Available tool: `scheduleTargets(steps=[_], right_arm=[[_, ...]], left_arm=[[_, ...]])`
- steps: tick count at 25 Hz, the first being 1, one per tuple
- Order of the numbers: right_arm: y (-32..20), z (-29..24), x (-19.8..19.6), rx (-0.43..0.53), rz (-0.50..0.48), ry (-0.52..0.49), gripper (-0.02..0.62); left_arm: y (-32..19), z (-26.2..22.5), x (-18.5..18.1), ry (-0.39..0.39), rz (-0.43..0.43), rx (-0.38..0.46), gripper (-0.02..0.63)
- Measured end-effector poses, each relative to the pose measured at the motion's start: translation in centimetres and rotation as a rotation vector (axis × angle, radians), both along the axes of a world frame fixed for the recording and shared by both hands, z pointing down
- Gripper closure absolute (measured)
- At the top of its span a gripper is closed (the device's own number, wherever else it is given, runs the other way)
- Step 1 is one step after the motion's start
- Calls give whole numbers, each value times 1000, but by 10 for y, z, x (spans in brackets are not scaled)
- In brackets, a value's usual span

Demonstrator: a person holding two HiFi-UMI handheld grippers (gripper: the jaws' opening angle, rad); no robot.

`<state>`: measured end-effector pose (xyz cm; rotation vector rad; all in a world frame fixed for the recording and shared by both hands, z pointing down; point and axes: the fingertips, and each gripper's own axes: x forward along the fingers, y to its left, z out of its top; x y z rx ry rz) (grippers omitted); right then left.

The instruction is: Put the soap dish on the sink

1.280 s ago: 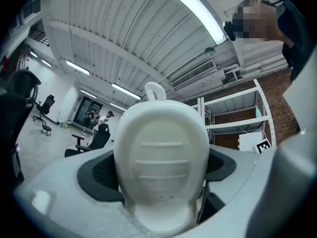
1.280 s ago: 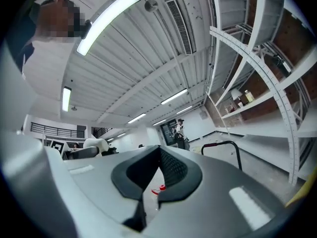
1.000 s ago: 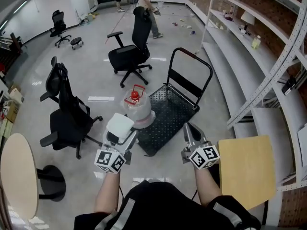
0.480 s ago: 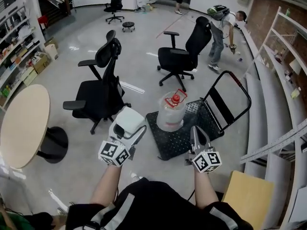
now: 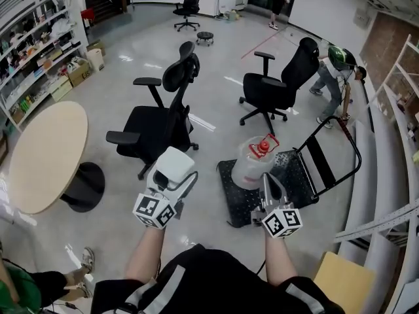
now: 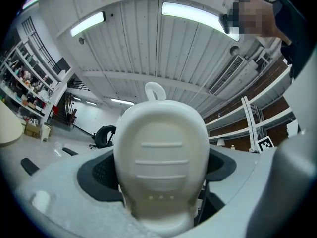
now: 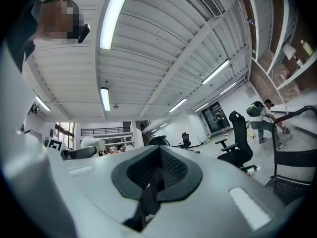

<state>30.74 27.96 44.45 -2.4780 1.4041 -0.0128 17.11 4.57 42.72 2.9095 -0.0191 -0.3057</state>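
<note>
While left claw [image 5: 174, 183] keeps soap dish [image 5: 171, 167], round table [image 5: 46, 156] shows fuller

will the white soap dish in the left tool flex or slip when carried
Probably stiff: the soap dish looks like moulded hard plastic, undeformed in the left tool. Likely light, since it seems a hollow shell. Its smooth surface could slip, though the ribs may help.

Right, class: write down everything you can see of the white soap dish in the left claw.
The soap dish is off-white, smooth and plastic-looking, with a rounded oval outline. Three horizontal lines and three small dots mark its face. It sticks out forward from the left claw, whose jaws are clamped on its lower end, held in mid-air. Nothing else touches it, and no sink is in view.
</note>
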Motion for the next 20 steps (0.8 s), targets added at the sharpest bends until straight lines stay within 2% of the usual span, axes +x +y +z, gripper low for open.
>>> scheduleTargets(steps=[11,20], right_arm=[[-25,4,-1,-10,-28,3,589],[-93,6,-19,5,-160,-14,589]], left_arm=[[-16,5,0,13,-14,6,132],[-61,13,-37,-10,-135,7,132]])
